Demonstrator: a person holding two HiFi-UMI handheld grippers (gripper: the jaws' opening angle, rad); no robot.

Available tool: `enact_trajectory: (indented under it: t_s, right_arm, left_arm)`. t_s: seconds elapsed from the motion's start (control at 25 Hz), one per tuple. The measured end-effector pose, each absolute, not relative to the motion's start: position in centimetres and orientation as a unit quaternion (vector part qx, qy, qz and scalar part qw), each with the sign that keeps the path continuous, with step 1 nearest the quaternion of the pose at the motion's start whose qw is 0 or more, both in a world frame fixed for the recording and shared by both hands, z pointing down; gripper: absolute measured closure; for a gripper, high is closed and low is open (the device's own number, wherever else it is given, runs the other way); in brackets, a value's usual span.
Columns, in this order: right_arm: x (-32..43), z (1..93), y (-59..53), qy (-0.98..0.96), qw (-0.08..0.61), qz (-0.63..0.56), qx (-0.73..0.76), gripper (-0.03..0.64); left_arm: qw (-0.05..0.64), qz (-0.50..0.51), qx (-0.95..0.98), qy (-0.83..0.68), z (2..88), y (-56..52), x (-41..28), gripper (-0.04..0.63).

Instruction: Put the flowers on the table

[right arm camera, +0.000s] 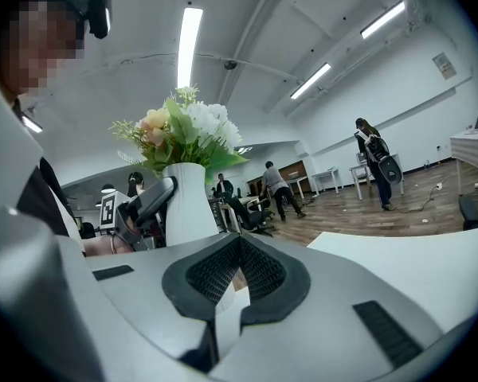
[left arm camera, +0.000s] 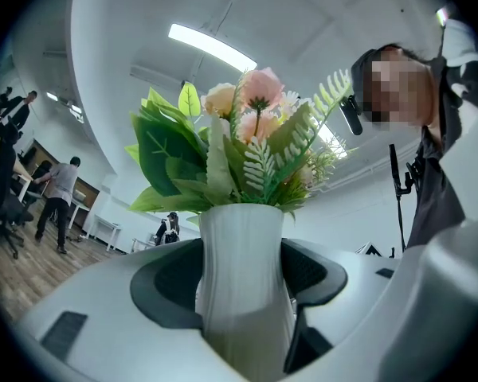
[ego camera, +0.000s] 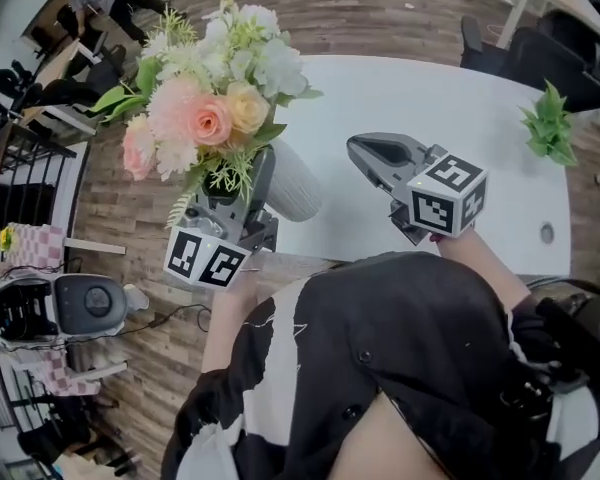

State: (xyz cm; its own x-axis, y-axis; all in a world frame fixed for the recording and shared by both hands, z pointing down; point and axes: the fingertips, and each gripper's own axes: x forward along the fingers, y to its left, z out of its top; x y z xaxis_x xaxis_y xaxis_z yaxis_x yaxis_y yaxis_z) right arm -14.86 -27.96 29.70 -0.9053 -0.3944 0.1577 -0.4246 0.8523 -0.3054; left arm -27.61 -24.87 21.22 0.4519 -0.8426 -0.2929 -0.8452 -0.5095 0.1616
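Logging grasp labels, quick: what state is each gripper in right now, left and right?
Left gripper: shut on the white vase of flowers.
Right gripper: shut, holding nothing.

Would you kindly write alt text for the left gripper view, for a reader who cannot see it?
The left gripper is shut on a white vase of pink and cream flowers, seen from below against a white ceiling with a strip light. A person in dark clothes is at the right.
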Motion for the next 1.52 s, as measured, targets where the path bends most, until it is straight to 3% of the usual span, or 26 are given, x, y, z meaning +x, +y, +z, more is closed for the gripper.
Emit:
enact_trajectory:
  t_s: [0.56, 1.52]
  right_arm:
    - [-14.3, 31.5, -26.3, -0.952, 0.040, 0.205, 0.224, 0.601]
    - [-14.3, 35.6, -26.4, -0.943, 0.081, 0.251, 0.202, 0.601]
  left_arm:
    - [-0.043, 0.165, -0.861, 0.479, 24.9, -26.4, -27.1, 0.284]
    - [-0.034, 0.160, -0.848, 0.504, 30.9, -26.7, -25.0, 0.284]
